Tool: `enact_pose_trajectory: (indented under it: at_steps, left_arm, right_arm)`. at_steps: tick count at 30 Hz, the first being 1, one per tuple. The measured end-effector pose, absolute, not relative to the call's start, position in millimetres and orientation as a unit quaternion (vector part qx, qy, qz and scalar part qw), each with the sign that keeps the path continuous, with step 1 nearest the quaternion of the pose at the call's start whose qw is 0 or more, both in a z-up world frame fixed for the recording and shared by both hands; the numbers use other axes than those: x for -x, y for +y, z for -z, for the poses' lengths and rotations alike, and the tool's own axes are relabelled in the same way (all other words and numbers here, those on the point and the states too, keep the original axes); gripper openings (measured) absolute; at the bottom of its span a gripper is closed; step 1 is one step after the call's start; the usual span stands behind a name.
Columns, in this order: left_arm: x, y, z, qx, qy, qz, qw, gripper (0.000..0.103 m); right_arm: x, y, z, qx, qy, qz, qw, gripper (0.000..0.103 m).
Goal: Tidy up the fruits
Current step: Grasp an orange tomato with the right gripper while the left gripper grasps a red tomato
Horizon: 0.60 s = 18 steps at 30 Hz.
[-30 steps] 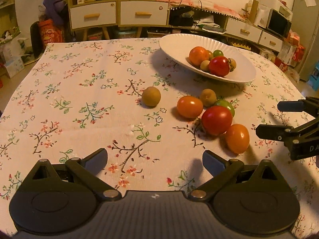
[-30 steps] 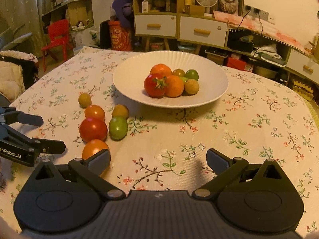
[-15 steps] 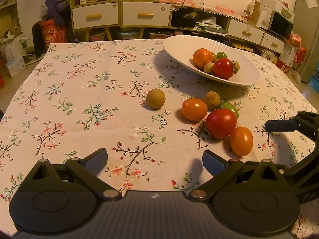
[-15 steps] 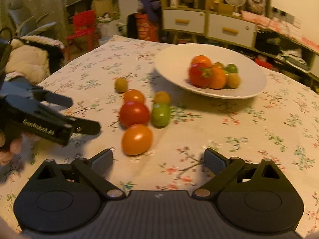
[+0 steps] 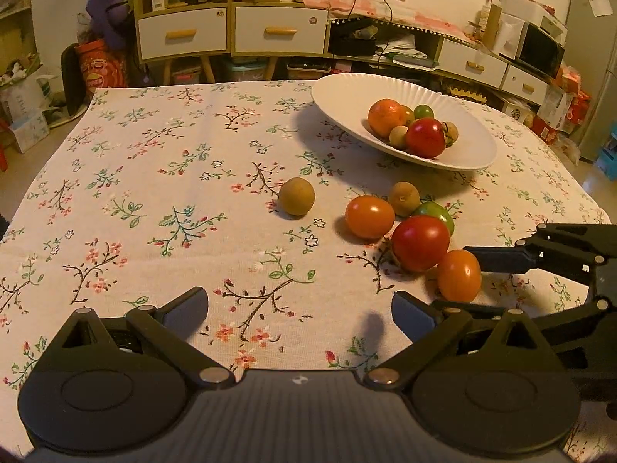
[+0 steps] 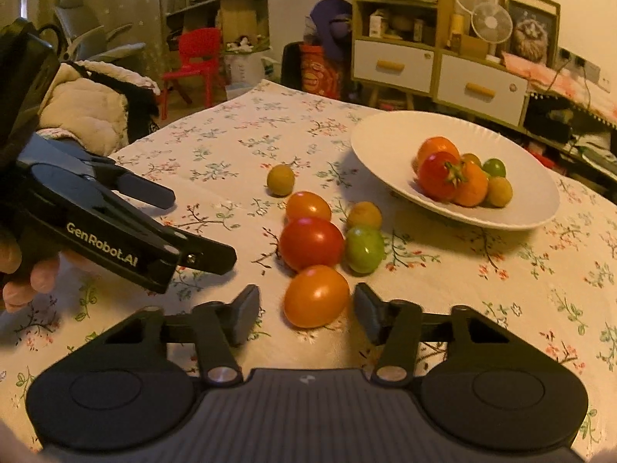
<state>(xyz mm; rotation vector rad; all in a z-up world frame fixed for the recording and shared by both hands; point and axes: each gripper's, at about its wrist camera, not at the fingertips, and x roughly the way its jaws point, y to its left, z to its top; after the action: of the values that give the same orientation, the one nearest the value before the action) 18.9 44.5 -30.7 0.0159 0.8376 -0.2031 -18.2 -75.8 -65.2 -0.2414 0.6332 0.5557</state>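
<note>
An oval orange tomato (image 6: 316,296) lies on the floral tablecloth between the fingers of my right gripper (image 6: 306,312). Its jaws are closing. The right pad is at the fruit's skin and a small gap shows at the left pad. The left wrist view shows the same tomato (image 5: 459,276) with one right finger (image 5: 501,260) beside it. Behind it sit a red tomato (image 6: 311,244), a green tomato (image 6: 364,249), another orange tomato (image 6: 308,206) and two small brown fruits (image 6: 364,214) (image 6: 280,180). My left gripper (image 5: 300,308) hovers open and empty to the left.
A white plate (image 6: 385,135) with several fruits stands at the back right of the table. A hand (image 6: 34,281) holds the left gripper (image 6: 200,227) at the table's left edge. Drawers, shelves and a red chair (image 6: 193,58) stand beyond the table.
My right gripper has swung left toward the loose fruits and narrowed its jaws around the nearest orange tomato. The left gripper has stayed put and open.
</note>
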Motion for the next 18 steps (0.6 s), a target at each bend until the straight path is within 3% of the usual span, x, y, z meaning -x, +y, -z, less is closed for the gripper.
enact_pose_trajectory:
  at_steps: [3, 18]
  left_arm:
    - [-18.8, 44.1, 30.7, -0.008, 0.406, 0.098, 0.909, 0.102]
    - [-22.8, 12.9, 23.7, -0.030, 0.392, 0.137, 0.909, 0.101]
  right_arm:
    - [18.0, -76.3, 64.5, 0.117, 0.306, -0.268, 0.906, 0.032]
    - [11.3, -96.6, 52.5, 0.107, 0.315, -0.222, 0.917, 0.031]
